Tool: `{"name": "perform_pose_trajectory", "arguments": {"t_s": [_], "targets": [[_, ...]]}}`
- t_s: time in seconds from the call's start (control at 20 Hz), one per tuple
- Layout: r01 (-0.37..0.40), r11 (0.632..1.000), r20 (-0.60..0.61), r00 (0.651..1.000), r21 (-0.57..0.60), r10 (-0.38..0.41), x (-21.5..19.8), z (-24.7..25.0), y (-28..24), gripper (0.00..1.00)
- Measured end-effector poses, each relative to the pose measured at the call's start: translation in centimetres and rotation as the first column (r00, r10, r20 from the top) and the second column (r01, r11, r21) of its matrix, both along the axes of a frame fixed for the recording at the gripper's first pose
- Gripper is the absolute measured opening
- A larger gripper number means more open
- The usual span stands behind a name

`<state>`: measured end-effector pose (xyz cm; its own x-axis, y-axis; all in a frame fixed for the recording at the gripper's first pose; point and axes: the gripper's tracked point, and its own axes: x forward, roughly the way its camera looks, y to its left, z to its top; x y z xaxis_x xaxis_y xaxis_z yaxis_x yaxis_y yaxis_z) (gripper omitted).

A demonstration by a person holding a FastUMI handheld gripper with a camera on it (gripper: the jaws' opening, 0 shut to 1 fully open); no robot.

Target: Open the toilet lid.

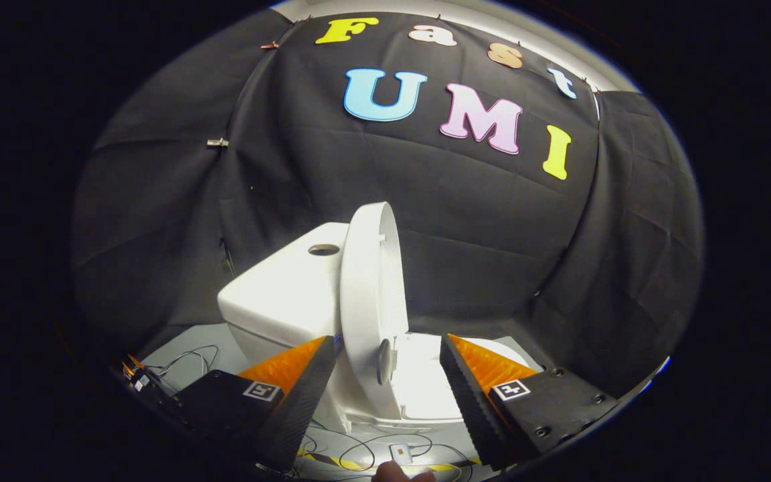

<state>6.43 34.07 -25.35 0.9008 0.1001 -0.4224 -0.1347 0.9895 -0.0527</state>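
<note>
Here's the gripper (387, 351), fingers spread wide apart and pinching nothing, a clear gap between the two tips. Right in that gap, just beyond the tips, stands the toilet lid (369, 294) — white, oval, glossy, raised upright on edge and leaning back toward the tank (285, 294). It touches neither finger; its lower end drops down between them. A small round bumper shows on its inner face low down. To the right of the lid lies the seat (419, 388), flat over the bowl and brightly lit, partly hidden behind the right finger. To the left of the lid sits the white tank with a round hole in its top. Below the toilet, on the pale floor (185, 351), loose cables (359, 447) curl about, with a small white tag among them and yellow-and-black tape beside it. Behind the toilet hangs the black cloth wall (492, 227).
</note>
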Motion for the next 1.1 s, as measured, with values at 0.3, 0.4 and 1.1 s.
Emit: {"name": "perform_pose_trajectory", "arguments": {"t_s": [0.3, 0.4, 1.1], "targets": [[0.001, 0.998, 0.051, 0.999, 0.061, -0.004, 0.1, 4.7, -3.3, 0.99], [0.012, 0.997, 0.068, 0.998, 0.079, -0.017, 0.2, 6.2, -4.9, 0.99], [0.164, 0.971, 0.146, 0.971, 0.173, -0.190, 0.8, 11.8, -20.2, 0.99]]}}
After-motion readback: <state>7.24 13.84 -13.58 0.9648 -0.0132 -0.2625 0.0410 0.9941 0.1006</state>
